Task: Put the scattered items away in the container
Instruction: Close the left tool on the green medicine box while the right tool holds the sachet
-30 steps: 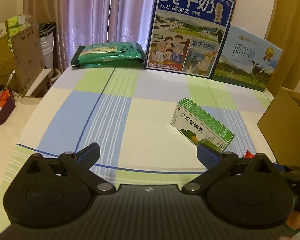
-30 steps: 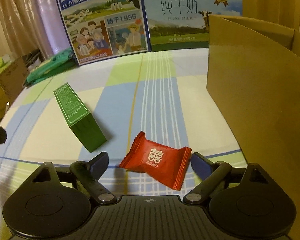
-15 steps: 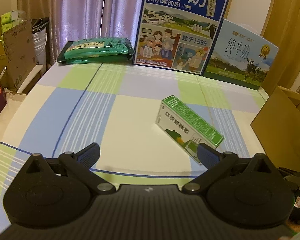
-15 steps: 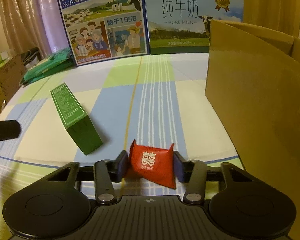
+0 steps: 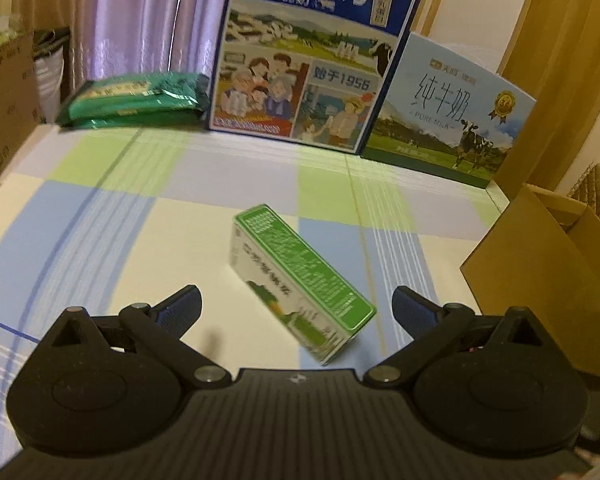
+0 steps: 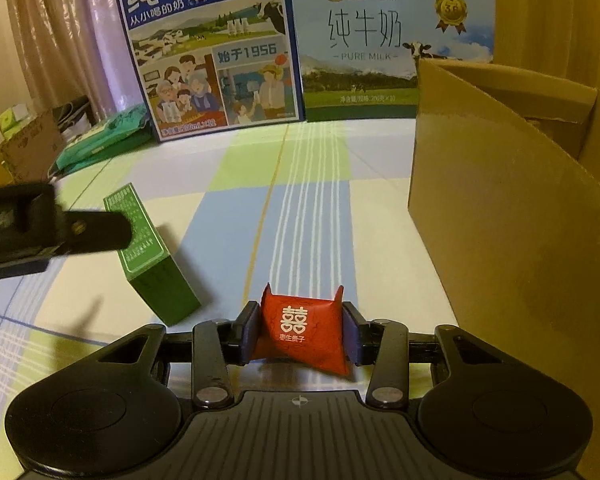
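The small red foil-wrapped candy with white characters [image 6: 300, 330] is now clamped between the 2 fingers of the right gripper [image 6: 300, 330], which 1 second ago stood wide apart on either side of it; the wrapper is seen bunched and squeezed narrower, with its corners flaring above and below the pads. It cannot quite be told from the right wrist view whether the candy has been lifted clear of the checked blue, green and cream cloth [image 6: 300, 208] or is only pinched on it. The open brown cardboard box [image 6: 512, 216], taken to be the container, stands just to the right of the held candy, so only a lift and a short carry over its near wall appear to be needed. The left gripper [image 5: 296, 306] has meanwhile been swung toward the long green and white carton [image 5: 296, 276], which was off to the right of its fingers 1 second ago and is now framed between them, lying on the cloth. Those fingers are spread wide and nothing is gripped. The left wrist view is blurred by motion. 2 items are thus being dealt with at once, 1 secured and 1 merely lined up.
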Demonstrator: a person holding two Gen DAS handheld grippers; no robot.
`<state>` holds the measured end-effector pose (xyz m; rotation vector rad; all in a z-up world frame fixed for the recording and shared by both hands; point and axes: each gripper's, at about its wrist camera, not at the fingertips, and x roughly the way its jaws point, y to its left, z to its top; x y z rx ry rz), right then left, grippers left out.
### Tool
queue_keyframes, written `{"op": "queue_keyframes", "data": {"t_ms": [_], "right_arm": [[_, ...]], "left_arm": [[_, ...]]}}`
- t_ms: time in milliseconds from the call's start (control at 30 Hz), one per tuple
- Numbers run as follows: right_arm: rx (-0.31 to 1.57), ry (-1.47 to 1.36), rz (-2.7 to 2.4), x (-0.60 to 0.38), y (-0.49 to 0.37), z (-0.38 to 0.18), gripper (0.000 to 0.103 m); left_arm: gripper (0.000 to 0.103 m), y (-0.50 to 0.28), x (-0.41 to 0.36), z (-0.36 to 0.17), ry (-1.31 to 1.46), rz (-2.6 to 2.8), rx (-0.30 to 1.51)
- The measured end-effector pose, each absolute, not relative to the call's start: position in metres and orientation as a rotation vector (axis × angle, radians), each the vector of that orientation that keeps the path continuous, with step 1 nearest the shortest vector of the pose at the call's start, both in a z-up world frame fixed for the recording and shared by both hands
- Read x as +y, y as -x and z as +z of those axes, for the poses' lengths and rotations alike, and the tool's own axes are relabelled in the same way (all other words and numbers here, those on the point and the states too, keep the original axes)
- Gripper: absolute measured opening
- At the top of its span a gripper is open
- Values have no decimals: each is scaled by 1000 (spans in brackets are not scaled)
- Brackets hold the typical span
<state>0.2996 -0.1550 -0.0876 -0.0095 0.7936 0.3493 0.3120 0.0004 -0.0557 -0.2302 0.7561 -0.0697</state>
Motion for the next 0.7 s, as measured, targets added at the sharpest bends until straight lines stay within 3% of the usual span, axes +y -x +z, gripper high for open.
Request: {"op": "queue_keyframes", "data": {"t_ms": [333,400,467,700], "right_arm": [[809,1,361,-166,-301,-94,40],[812,-4,371,-164,-299,-94,40],[811,-1,380,-161,-298,-93,40],[815,-8,387,-158,-292,-92,40]], "left_arm": [[82,-336,-15,-79,185,-81,816],[70,-335,-17,-79,171,-94,822],[50,-332,-21,-77,125,-102,823],[35,-327,-19,-72,51,-95,845]]}}
